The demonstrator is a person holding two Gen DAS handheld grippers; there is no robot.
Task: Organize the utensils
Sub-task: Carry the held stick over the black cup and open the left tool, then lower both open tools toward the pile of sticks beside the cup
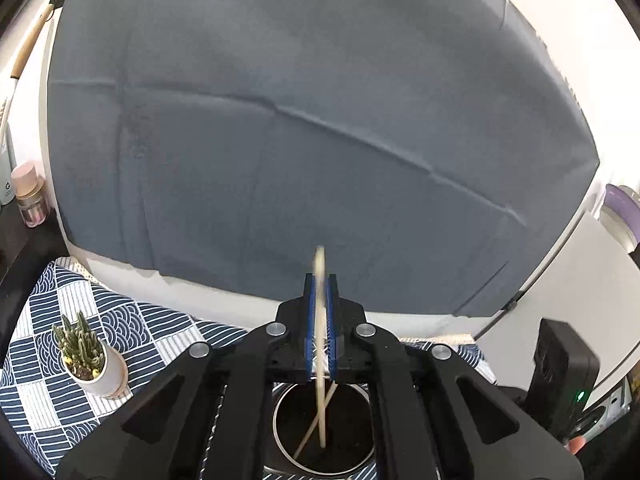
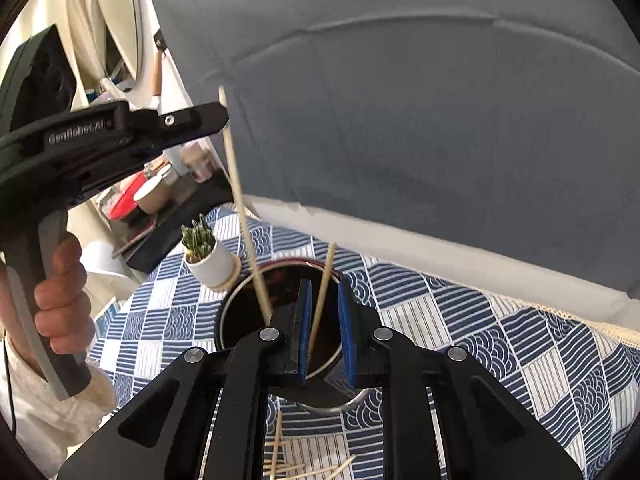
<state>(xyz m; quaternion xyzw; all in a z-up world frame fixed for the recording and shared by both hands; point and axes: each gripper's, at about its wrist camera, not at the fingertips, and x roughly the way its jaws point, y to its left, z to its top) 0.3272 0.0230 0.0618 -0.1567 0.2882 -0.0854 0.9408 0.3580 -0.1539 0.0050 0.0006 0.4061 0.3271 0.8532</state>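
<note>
A metal cup (image 2: 340, 406) with a dark inside stands on the blue-and-white patterned tablecloth (image 2: 480, 320). My left gripper (image 1: 320, 280) is shut on a long wooden stick (image 1: 319, 260) whose lower end reaches into the cup (image 1: 280, 420). A second stick (image 1: 310, 436) leans inside it. In the right wrist view the left gripper (image 2: 222, 118) comes in from the upper left and holds that long stick (image 2: 240, 200) steeply over the cup. My right gripper (image 2: 325, 292) hangs just above the cup. Its blue pads stand apart around the other stick (image 2: 325, 276) without pressing it.
Several loose sticks (image 2: 280, 468) lie on the tablecloth near the cup. A small cactus in a white pot (image 2: 208, 260) stands just left of the cup. A grey-blue cloth (image 1: 320, 120) covers the surface behind. A person's hand (image 2: 60, 300) grips the left gripper's handle.
</note>
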